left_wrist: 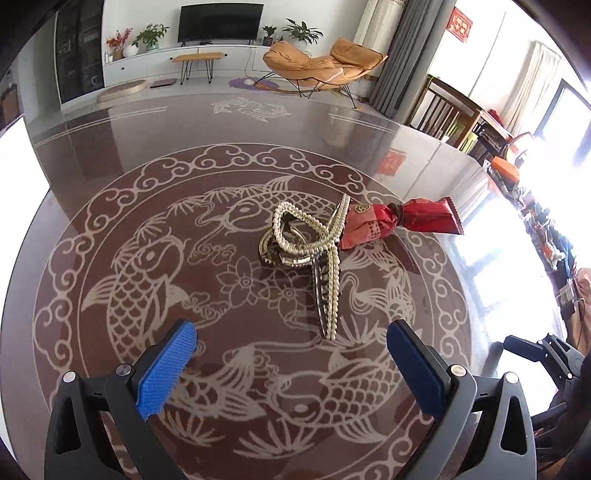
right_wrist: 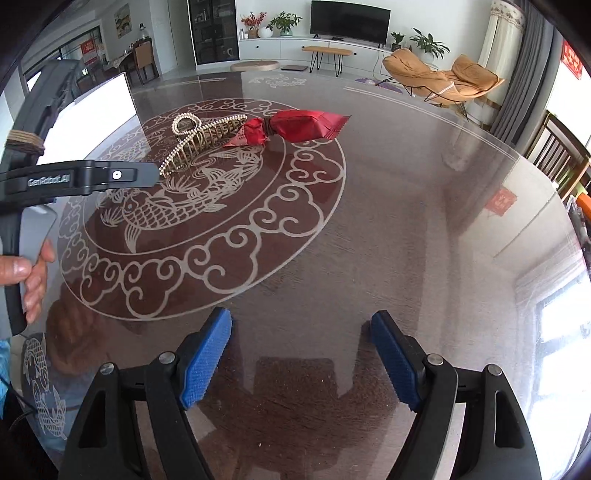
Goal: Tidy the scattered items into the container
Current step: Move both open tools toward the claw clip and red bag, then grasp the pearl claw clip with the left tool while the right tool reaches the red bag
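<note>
A pearl-studded hair claw clip (left_wrist: pixel 303 251) lies on the koi-patterned glass table (left_wrist: pixel 110 155), touching a red twisted candy wrapper (left_wrist: pixel 402 219) just behind it to the right. My left gripper (left_wrist: pixel 291 332) is open just short of the clip's near end, nothing between its blue pads (left_wrist: pixel 166 369). In the right wrist view the clip (right_wrist: pixel 199 142) and wrapper (right_wrist: pixel 295 127) sit far off to the upper left. My right gripper (right_wrist: pixel 301 321) is open over bare table (right_wrist: pixel 406 221). No container is clearly in view.
A hand (right_wrist: pixel 33 273) holds the left tool's black body (right_wrist: pixel 74 181) at the left edge. A white flat object (right_wrist: pixel 92 110) stands at the table's left rim. Dark wooden chairs (right_wrist: pixel 557 155) sit past the right edge. An orange lounge chair (left_wrist: pixel 317 62) and a TV (left_wrist: pixel 219 22) are beyond.
</note>
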Action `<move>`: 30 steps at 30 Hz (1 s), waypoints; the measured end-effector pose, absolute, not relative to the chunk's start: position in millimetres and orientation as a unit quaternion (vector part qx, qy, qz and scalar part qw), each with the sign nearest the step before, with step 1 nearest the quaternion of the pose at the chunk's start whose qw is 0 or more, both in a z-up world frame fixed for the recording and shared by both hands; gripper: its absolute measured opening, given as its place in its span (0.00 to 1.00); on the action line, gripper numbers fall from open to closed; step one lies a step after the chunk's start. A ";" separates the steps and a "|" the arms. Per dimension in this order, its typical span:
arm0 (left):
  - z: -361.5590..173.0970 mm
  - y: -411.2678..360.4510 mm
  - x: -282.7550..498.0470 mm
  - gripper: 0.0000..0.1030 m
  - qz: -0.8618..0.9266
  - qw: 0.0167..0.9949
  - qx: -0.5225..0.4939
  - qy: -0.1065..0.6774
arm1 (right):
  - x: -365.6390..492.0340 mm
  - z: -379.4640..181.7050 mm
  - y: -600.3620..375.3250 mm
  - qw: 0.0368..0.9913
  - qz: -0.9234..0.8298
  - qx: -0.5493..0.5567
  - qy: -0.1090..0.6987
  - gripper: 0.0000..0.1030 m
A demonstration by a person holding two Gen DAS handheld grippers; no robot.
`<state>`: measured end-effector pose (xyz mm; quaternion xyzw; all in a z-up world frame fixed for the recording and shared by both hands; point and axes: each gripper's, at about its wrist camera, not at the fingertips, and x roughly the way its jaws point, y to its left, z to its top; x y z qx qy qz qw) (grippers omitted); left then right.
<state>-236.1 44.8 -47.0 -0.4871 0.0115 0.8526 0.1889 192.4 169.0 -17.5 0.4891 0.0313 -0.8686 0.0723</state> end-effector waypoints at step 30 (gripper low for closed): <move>-30.1 24.7 -212.6 0.44 0.855 0.234 -0.457 0.074 | 199.7 8.9 174.6 0.186 -0.893 0.409 0.040 0.77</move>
